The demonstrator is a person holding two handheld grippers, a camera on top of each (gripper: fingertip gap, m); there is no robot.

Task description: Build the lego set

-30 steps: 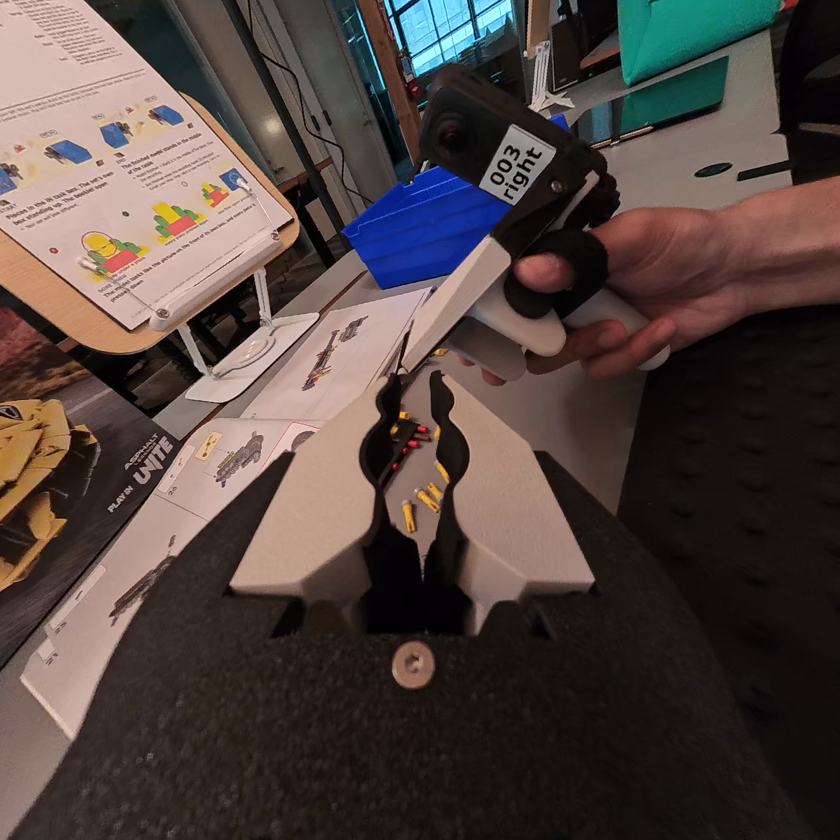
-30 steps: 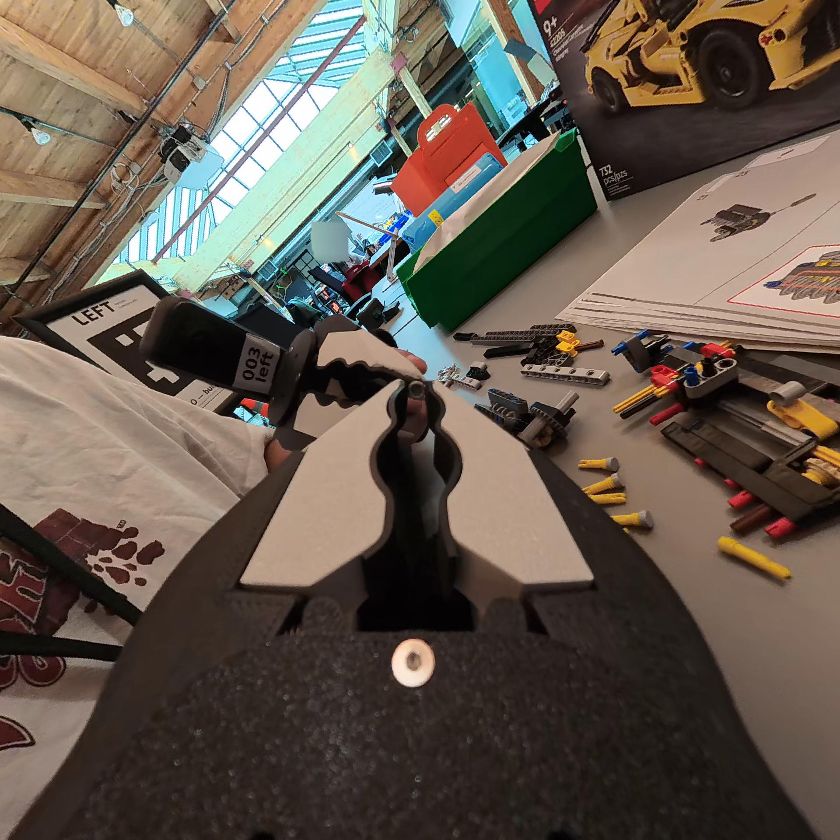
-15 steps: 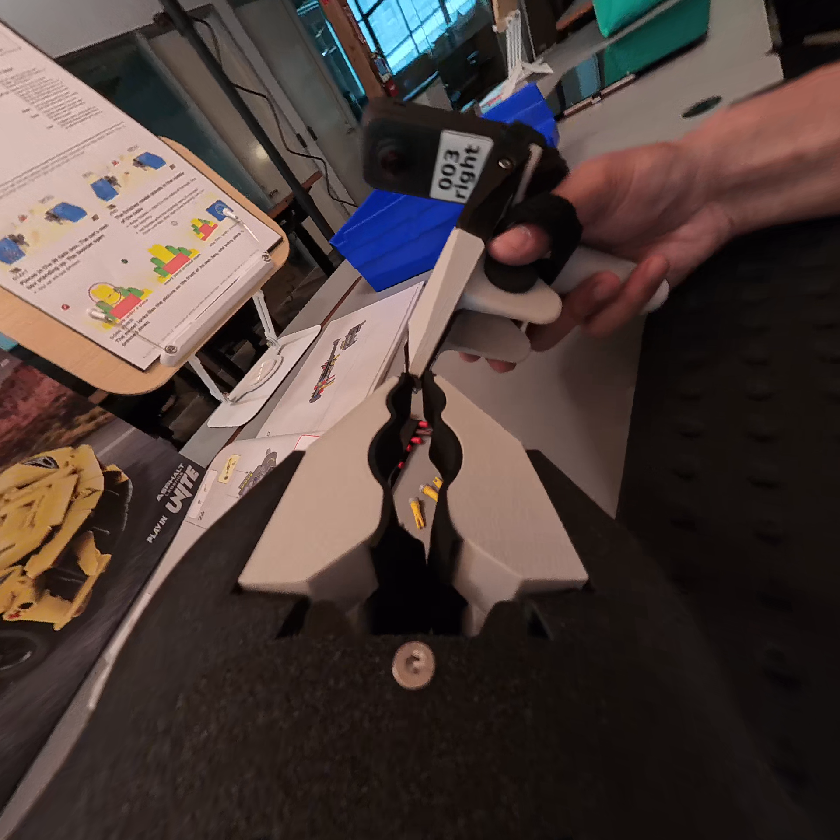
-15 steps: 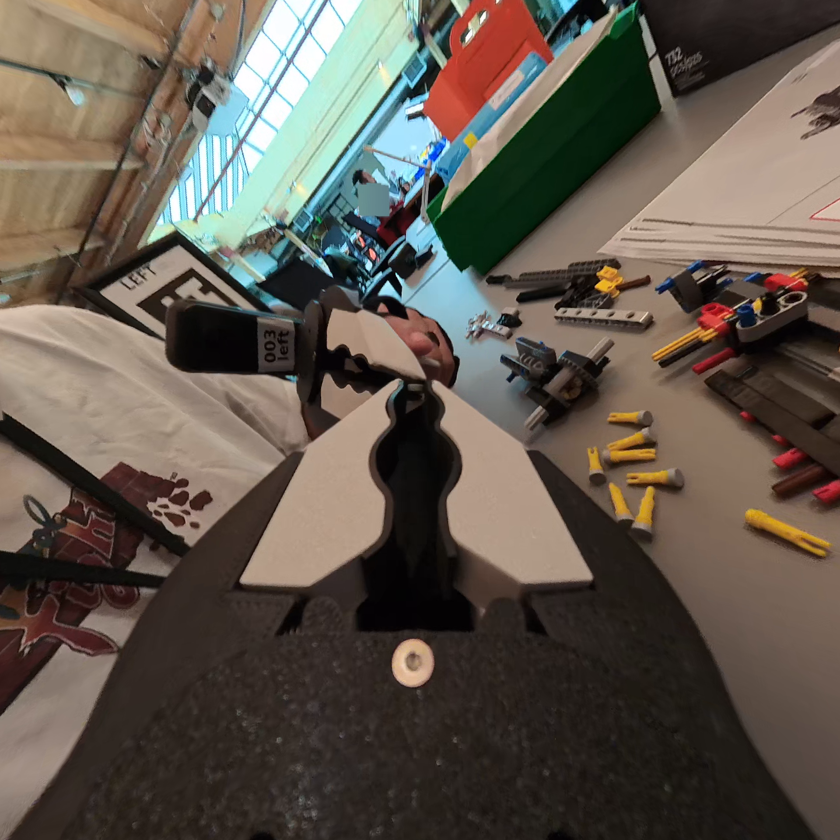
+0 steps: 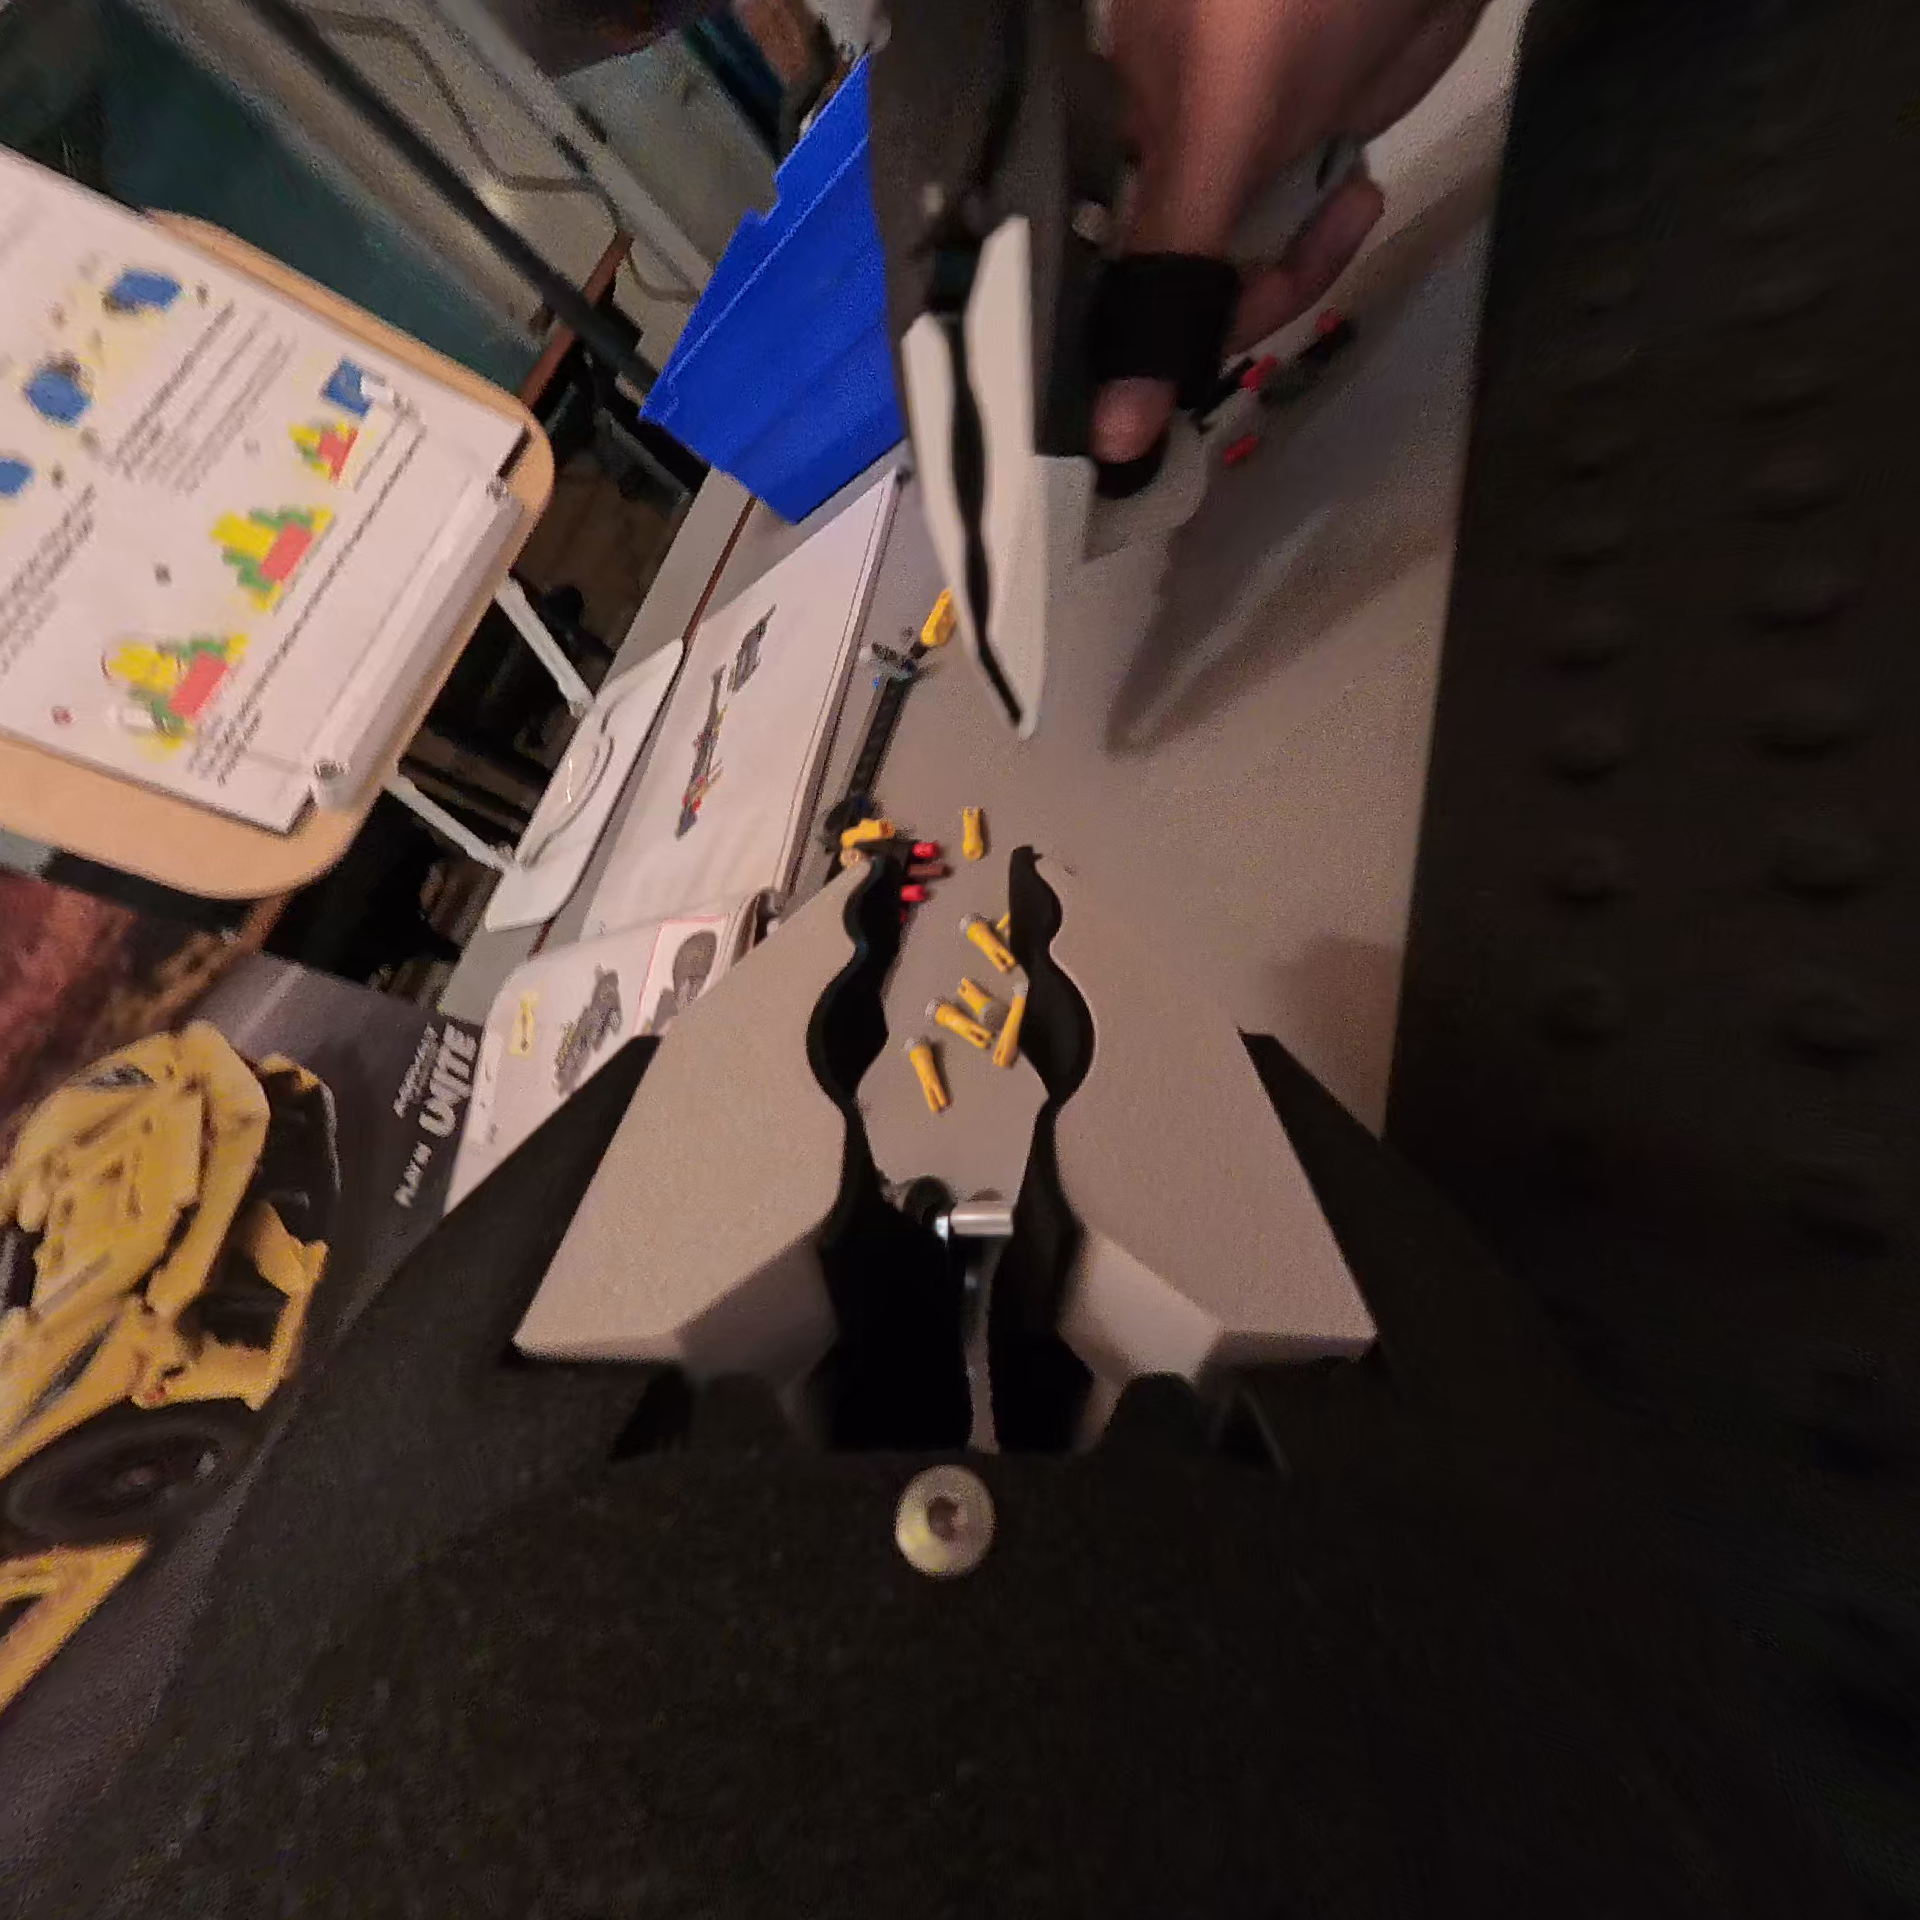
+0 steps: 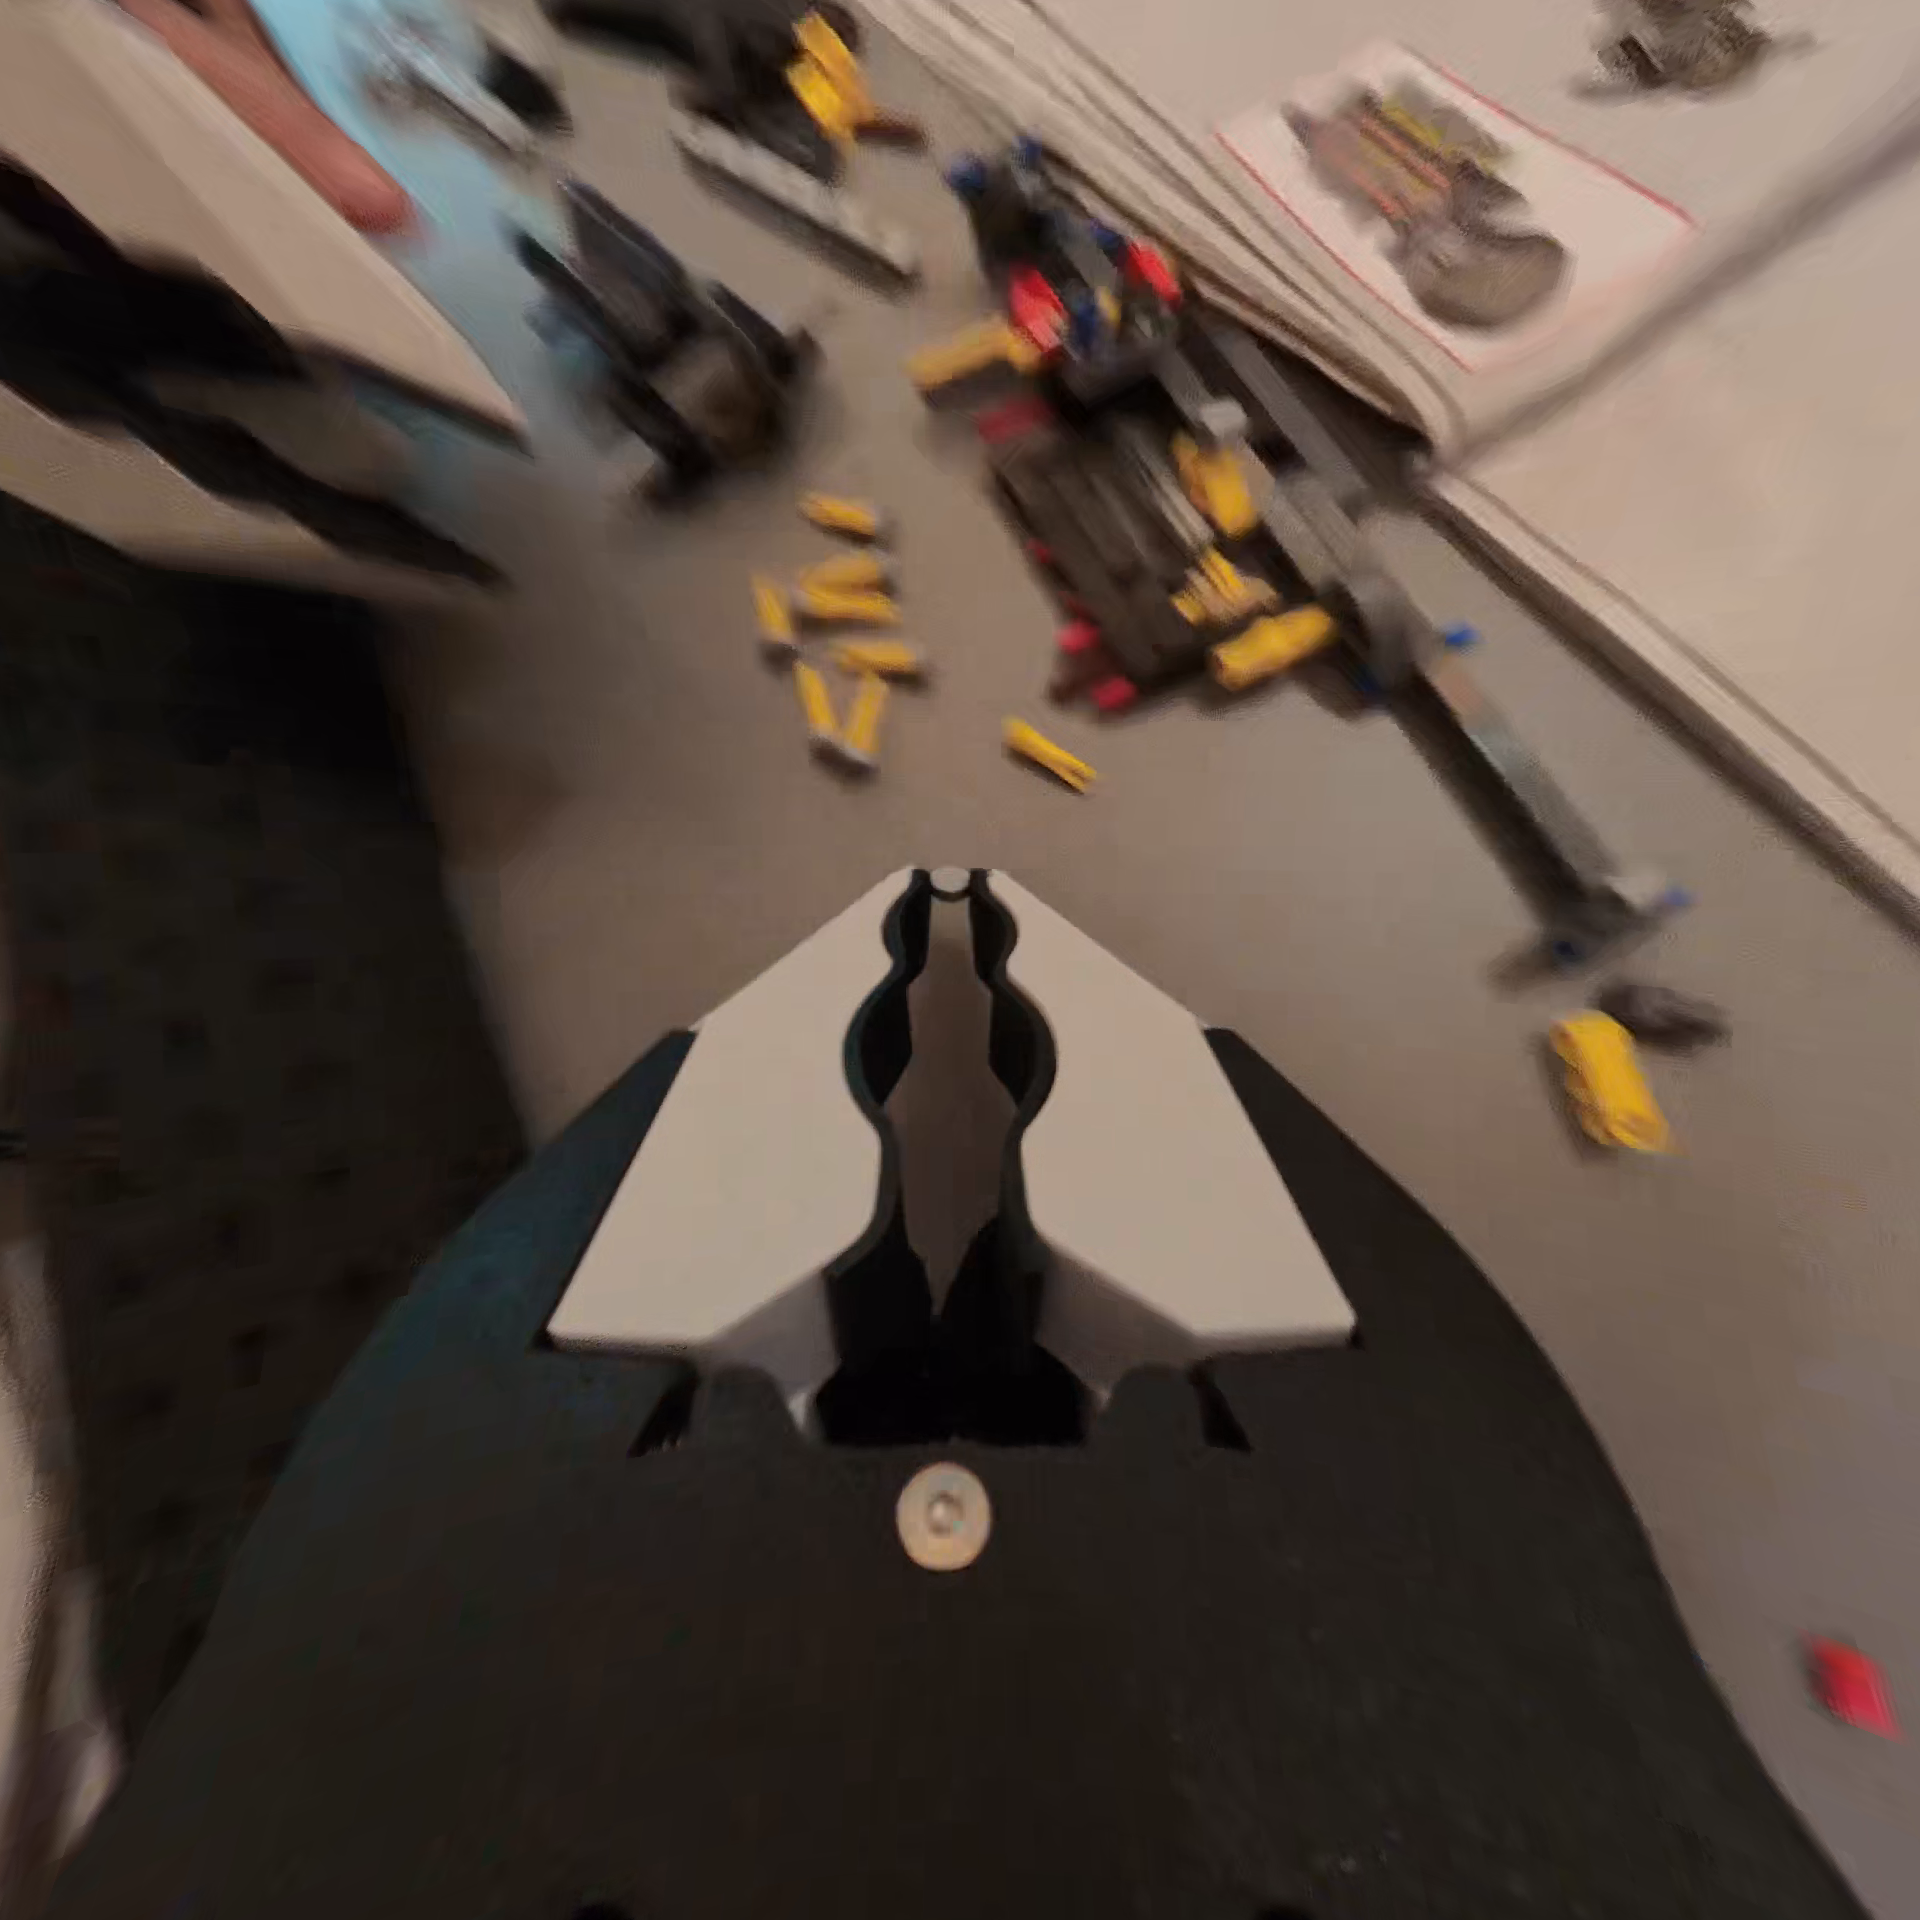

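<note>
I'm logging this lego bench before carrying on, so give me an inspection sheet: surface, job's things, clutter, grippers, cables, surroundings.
Surface: grey table, littered with parts.
Job's things: small yellow pins scattered; dark part-built assembly with red, blue and yellow bits beside the white instruction booklets.
Clutter: blue plastic bin; dark box picturing a yellow car; wooden stand bearing a printed sheet.
Grippers: left gripper open, pins showing between its fingers; right gripper shut on a small pale round piece.
Cables: nothing seen.
Surroundings: black dimpled mat beside the table; both views blurred.
</note>
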